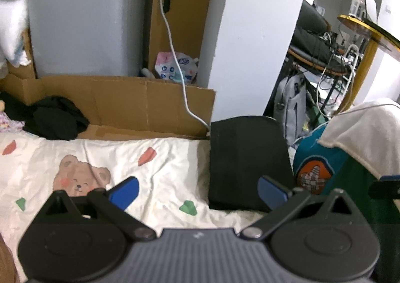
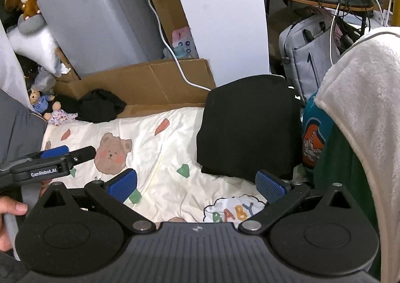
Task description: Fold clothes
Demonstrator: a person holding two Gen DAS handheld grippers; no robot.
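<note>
While both tools hover with blue ribbed pads spread wide and empty, left tool [image 1: 197, 193] and right tool [image 2: 196, 185], a folded black garment [image 2: 247, 127], matte and squarish, lies far right on the wrinkled bear-print bed sheet [image 2: 160, 148], beside fluffy white towel [image 2: 362, 97].

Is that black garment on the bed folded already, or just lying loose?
Folded. The black garment sits as a compact, straight-edged rectangle on the bedsheet, with stacked layers showing along its near edge.
</note>
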